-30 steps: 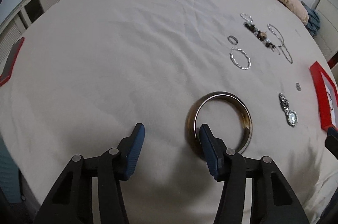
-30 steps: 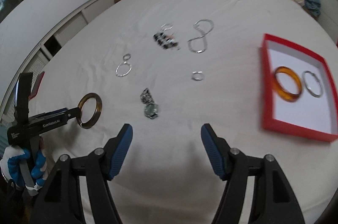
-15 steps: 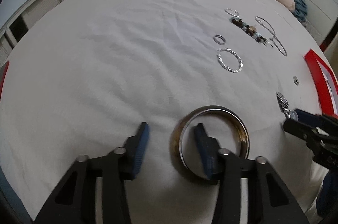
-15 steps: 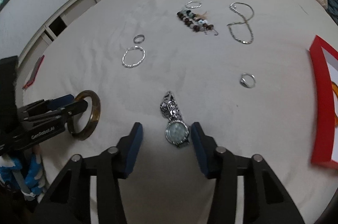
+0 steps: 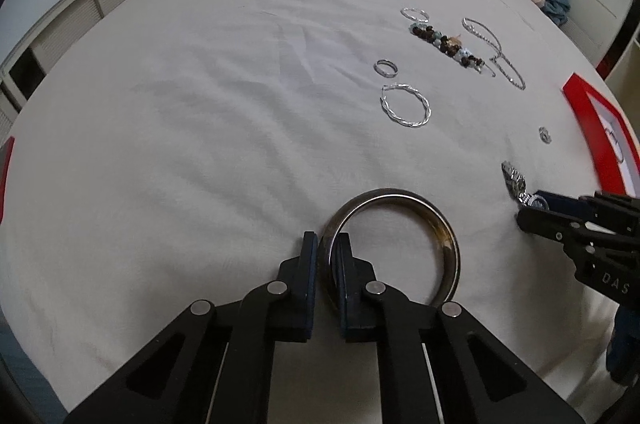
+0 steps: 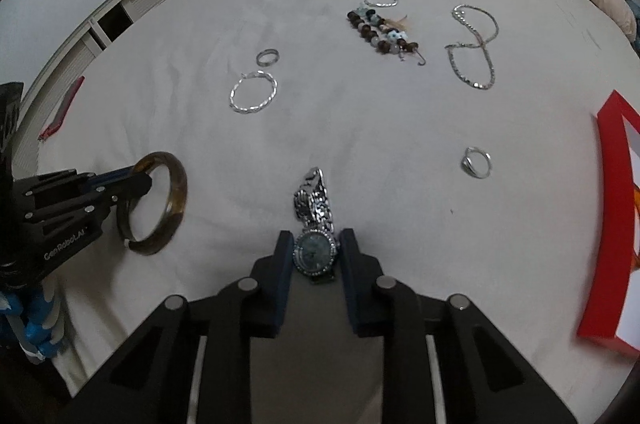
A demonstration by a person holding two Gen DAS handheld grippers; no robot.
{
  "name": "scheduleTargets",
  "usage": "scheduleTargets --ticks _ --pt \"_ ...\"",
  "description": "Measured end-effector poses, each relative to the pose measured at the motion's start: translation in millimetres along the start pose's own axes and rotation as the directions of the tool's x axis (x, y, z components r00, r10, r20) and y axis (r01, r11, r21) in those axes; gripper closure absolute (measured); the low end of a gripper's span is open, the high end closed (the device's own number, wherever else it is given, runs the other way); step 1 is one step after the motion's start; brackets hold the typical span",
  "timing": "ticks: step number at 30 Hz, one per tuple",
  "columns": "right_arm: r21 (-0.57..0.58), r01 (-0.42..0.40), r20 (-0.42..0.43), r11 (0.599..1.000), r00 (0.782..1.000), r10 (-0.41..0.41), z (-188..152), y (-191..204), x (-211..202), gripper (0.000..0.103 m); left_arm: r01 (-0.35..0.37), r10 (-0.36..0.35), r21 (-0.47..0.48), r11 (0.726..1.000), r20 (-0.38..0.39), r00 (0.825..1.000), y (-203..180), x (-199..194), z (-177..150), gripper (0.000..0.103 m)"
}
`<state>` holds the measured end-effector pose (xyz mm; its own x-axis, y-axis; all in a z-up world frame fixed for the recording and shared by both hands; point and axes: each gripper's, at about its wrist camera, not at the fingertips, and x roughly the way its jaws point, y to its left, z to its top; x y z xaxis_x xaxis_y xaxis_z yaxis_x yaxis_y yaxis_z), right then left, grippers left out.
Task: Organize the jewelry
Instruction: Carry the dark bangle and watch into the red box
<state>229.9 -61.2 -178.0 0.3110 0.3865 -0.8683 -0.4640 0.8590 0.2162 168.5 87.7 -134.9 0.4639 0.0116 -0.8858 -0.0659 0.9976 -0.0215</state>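
Left side first: my left gripper has its pads pinched on the near rim of the brown bangle, one pad outside the hoop and one inside, and the bangle lies on the white bedsheet; in the right wrist view it looks tipped up slightly off the fabric at the gripped edge, though I cannot tell for certain. My judgement is that the bite is narrow and off-centre, so I would lift slowly and keep the hoop hanging level, since a smooth rigid ring may pivot in the pads. Moving right, the twisted silver hoop, small ring, beaded bracelet and silver chain lie untouched, well apart from both grippers. Next, the right gripper has its pads straddling the face of the wristwatch, closed in near the case on either side; whether they actually press it I cannot tell, so I log it as not confirmed gripped. The band is bunched just beyond the face, so I would squeeze on the case edges only and expect the band to dangle. A second small ring sits between the watch and the red tray at far right, likely destination for both items.
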Motion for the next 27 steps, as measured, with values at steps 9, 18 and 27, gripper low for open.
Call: scheduleTargets --ticks 9,18,27 --pt "0.025 0.020 0.090 0.999 0.996 -0.022 -16 2 -62 0.081 0.013 -0.012 -0.014 1.000 0.055 0.998 -12 -41 -8 0.095" --pt "0.065 0.075 0.250 0.995 0.964 -0.089 -34 -10 -150 0.081 0.081 -0.080 -0.001 0.997 0.139 0.987 -41 -87 0 0.095" --pt "0.174 0.136 0.356 0.975 0.915 -0.192 -58 -66 -223 0.081 0.176 -0.194 0.122 0.977 0.159 0.968 -123 -104 33 0.095"
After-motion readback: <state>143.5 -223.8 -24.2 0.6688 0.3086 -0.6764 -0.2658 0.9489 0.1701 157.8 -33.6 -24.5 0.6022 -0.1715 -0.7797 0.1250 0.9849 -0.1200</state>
